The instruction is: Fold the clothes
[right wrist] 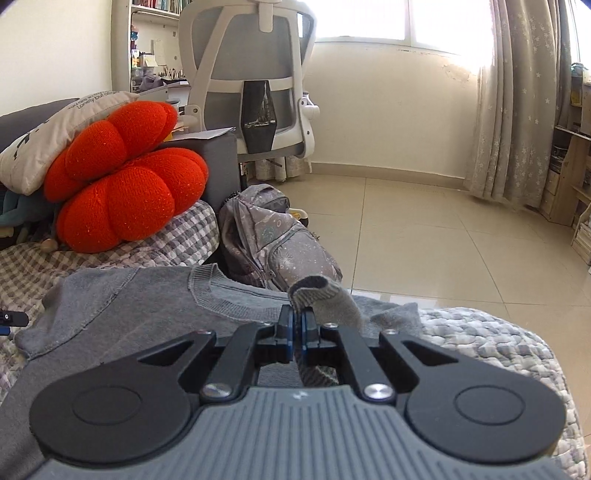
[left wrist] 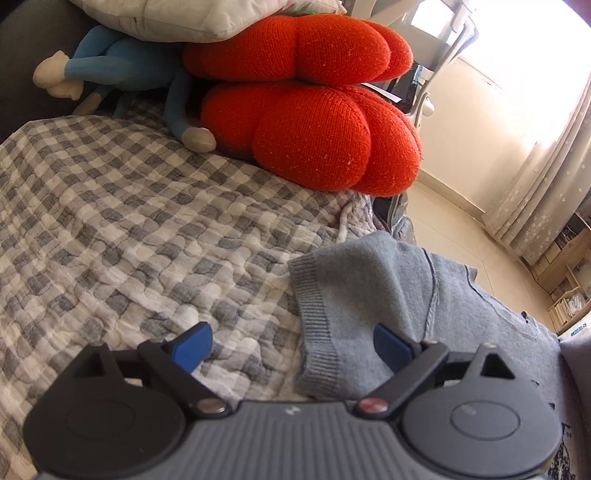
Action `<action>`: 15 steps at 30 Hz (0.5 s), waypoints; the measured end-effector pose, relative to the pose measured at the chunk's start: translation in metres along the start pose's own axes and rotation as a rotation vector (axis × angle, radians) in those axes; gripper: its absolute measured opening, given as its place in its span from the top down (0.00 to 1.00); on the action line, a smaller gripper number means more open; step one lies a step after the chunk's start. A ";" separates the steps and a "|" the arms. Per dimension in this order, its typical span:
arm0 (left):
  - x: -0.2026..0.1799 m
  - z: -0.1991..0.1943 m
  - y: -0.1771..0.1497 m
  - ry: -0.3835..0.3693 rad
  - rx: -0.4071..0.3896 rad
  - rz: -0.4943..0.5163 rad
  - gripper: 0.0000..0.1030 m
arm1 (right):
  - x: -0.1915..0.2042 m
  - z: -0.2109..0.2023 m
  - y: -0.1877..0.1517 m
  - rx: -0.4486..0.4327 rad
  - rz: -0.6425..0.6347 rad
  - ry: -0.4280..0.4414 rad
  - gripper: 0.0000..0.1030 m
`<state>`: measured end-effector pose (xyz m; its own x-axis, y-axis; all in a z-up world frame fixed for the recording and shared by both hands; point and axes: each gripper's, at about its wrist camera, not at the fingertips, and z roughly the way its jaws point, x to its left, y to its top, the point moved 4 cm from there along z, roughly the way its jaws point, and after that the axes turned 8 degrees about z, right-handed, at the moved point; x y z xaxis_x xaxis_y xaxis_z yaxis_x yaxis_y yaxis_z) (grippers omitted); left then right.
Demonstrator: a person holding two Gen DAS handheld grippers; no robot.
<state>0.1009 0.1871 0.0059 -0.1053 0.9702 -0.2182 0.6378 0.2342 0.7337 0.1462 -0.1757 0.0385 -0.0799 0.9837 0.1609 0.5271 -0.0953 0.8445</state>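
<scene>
A grey knit sweater (left wrist: 369,295) lies on the checked quilt (left wrist: 129,240) of a bed. In the left wrist view its ribbed sleeve cuff (left wrist: 321,347) lies between the blue pads of my left gripper (left wrist: 293,345), which stands open just above it. In the right wrist view the sweater (right wrist: 129,314) spreads with its neckline (right wrist: 229,299) facing away. My right gripper (right wrist: 297,326) is shut on a ribbed sleeve cuff (right wrist: 314,291), which curls up above the pads.
A red knitted pumpkin cushion (left wrist: 314,122) (right wrist: 122,192), a white pillow (left wrist: 177,18) and a blue plush toy (left wrist: 110,70) pile at the bed's head. Beside the bed stand a patterned backpack (right wrist: 273,240) and a white office chair (right wrist: 255,74). Tiled floor (right wrist: 443,240), curtains (right wrist: 517,110).
</scene>
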 end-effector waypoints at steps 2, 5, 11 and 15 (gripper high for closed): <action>-0.005 -0.009 -0.002 -0.012 -0.014 0.010 0.08 | 0.013 0.012 -0.002 0.023 0.010 0.019 0.96; -0.011 -0.019 -0.005 -0.043 -0.024 0.024 0.08 | 0.034 0.028 -0.004 0.053 0.030 0.034 0.97; -0.020 -0.030 -0.013 -0.080 -0.014 0.042 0.08 | 0.069 0.054 -0.012 0.105 0.034 0.030 0.98; -0.035 -0.035 -0.016 -0.153 -0.003 0.035 0.08 | 0.071 0.042 -0.014 0.139 -0.048 0.043 0.92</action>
<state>0.0680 0.1513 0.0241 0.0341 0.9570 -0.2880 0.6369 0.2012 0.7442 0.1690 -0.0983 0.0168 -0.1427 0.9789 0.1465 0.6335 -0.0234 0.7734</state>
